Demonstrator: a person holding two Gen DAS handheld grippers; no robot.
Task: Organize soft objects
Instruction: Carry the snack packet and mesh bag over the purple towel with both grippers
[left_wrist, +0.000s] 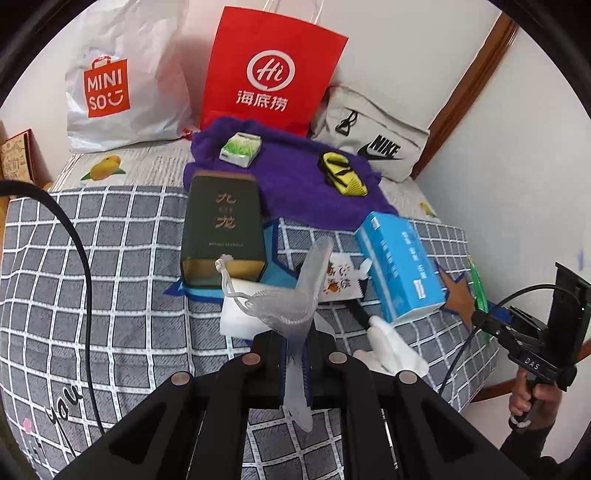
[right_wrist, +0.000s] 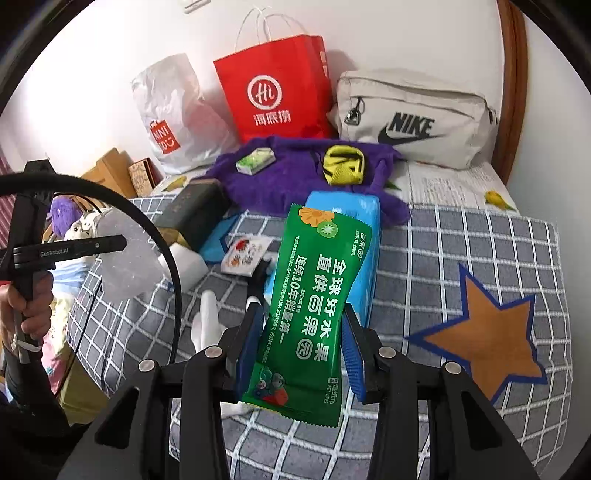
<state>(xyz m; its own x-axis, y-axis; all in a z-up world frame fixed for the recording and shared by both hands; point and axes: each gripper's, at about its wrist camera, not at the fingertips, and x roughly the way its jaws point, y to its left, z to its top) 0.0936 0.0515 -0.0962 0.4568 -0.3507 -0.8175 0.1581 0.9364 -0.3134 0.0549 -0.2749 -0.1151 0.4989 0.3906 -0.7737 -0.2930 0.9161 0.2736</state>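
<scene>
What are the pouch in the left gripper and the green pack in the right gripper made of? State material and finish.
Pouch in the left gripper: probably soft translucent plastic or mesh, frosted, with a textured surface and a drawstring cord.
Green pack in the right gripper: apparently glossy printed plastic film; it has crimped, serrated ends and bends where the blue pads squeeze it.

Blk tool (right_wrist: 303, 347), blue pads (right_wrist: 352, 354), dark sleeve (left_wrist: 524, 446)

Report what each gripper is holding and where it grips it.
The left gripper is shut on a translucent mesh pouch, pinched near its lower middle. The right gripper clamps a green wet-wipes packet across its lower half, by its side edges.
</scene>
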